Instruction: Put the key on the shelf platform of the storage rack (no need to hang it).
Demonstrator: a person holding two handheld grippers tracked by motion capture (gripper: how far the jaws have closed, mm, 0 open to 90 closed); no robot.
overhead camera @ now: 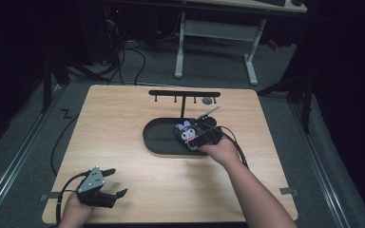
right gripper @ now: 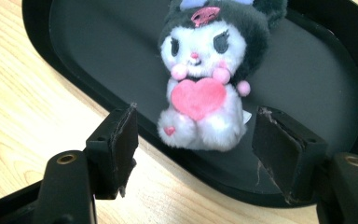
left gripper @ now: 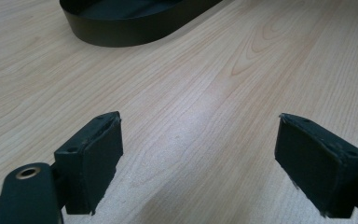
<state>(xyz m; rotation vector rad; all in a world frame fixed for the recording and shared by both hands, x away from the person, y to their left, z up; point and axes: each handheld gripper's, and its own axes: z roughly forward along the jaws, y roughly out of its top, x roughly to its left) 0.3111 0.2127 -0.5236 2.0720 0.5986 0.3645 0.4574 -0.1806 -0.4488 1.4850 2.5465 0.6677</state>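
Observation:
A small plush toy (overhead camera: 185, 132) (right gripper: 200, 79), white with a black hood and a pink heart on its chest, lies on the right part of a black oval tray (overhead camera: 159, 137) (right gripper: 98, 46) at mid-table. My right gripper (overhead camera: 198, 137) (right gripper: 196, 112) reaches in from the tray's near right edge. Its jaws stand apart on either side of the toy's lower body, with a gap on both sides. My left gripper (overhead camera: 117, 182) (left gripper: 199, 119) hovers open over bare wood near the front left corner, nothing between its pads. The tray's rim (left gripper: 121, 28) lies ahead of it.
A black T-shaped rack (overhead camera: 184, 94) with small pegs rises behind the tray. A thin grey rod (overhead camera: 208, 113) leans by the tray's far right end. The wooden table (overhead camera: 123, 114) is bare on its left half. A white desk frame (overhead camera: 216, 33) stands on the floor beyond.

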